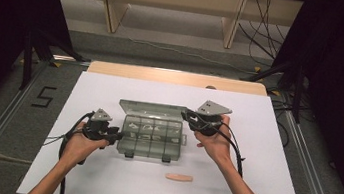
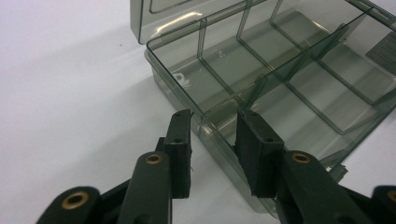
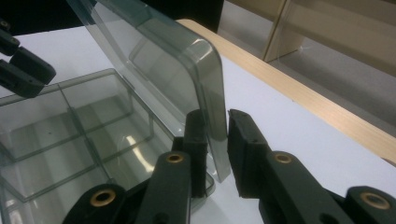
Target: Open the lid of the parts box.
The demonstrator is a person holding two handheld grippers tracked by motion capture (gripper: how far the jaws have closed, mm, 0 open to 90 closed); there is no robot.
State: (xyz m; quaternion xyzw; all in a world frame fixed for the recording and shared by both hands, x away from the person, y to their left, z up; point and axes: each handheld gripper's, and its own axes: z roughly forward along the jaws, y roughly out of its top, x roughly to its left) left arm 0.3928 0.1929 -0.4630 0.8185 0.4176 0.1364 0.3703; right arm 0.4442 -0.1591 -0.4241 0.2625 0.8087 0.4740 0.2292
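Note:
A smoky clear compartment box point(image 1: 148, 144) sits mid-table on the white sheet, its lid point(image 1: 151, 108) raised and tilted back. My left gripper point(image 1: 117, 135) is at the box's left side. In the left gripper view it point(image 2: 212, 116) stands open, its jaws straddling the box's side wall point(image 2: 205, 116) near a corner. My right gripper point(image 1: 186, 115) is at the lid's right corner. In the right gripper view it point(image 3: 215, 116) is shut on the lid's edge point(image 3: 217, 140). The compartments point(image 3: 70, 135) look bare in both gripper views.
A small tan oblong piece point(image 1: 179, 177) lies on the white sheet point(image 1: 263, 154) in front of the box. The wooden table edge point(image 1: 177, 77) runs along the back. Beyond it are wooden shelf legs point(image 1: 112, 16) and cables point(image 1: 263, 38) on the floor.

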